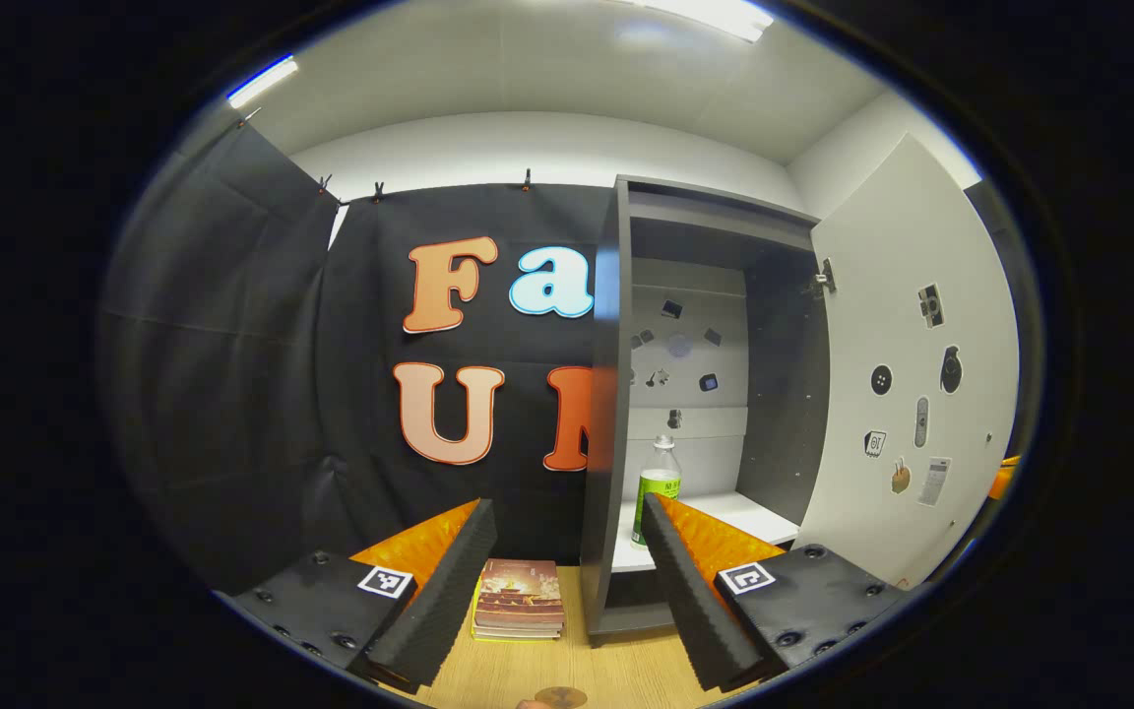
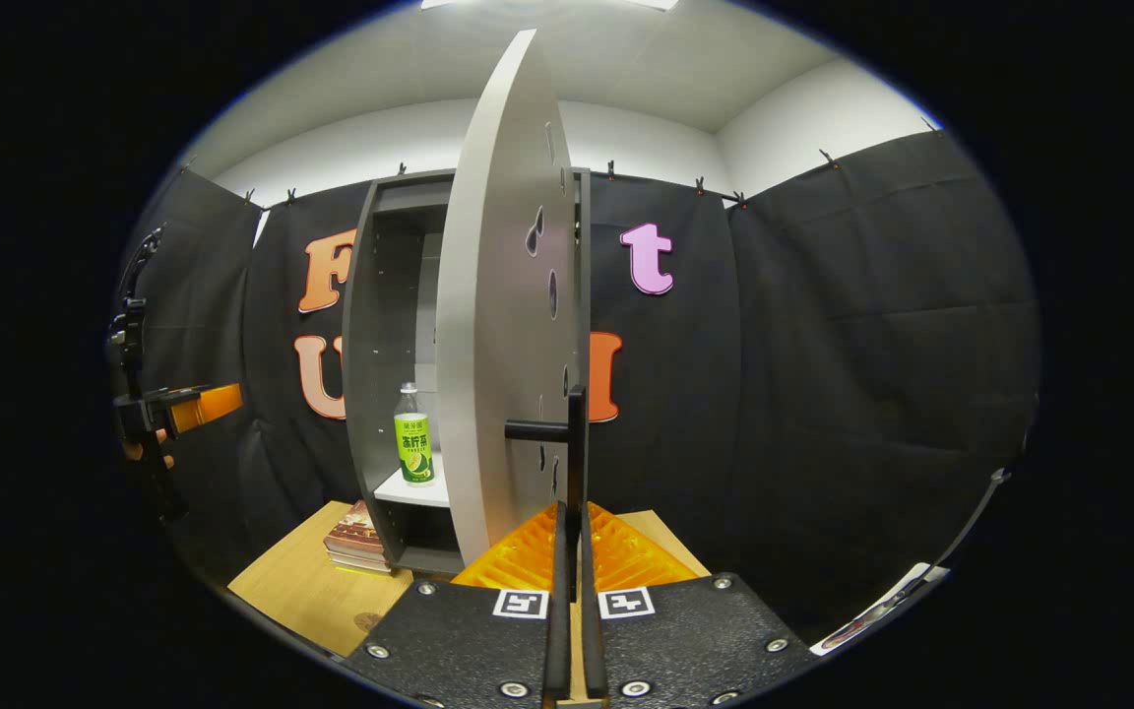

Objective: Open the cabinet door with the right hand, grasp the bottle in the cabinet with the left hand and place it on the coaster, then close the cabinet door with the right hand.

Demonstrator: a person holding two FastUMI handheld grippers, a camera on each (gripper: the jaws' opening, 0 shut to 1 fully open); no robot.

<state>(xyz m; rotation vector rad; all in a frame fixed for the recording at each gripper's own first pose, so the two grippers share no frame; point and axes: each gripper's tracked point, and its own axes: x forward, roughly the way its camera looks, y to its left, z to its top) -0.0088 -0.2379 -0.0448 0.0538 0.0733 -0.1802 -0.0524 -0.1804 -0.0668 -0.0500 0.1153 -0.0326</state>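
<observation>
Bottle [image 1: 659, 487], clear plastic with green label, is seen upright just ahead of the spread left gripper [image 1: 567, 576], right of centre; the right gripper [image 2: 572, 591] is clamped on the black door handle [image 2: 567, 433].

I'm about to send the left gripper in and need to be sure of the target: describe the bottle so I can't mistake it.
Find the tall grey cabinet on the wooden table, its door swung open. On its white shelf stands the bottle, upright and alone. It is clear plastic with a white cap and a bright green label, unlike the flat stack of books lying outside beside the cabinet.
</observation>
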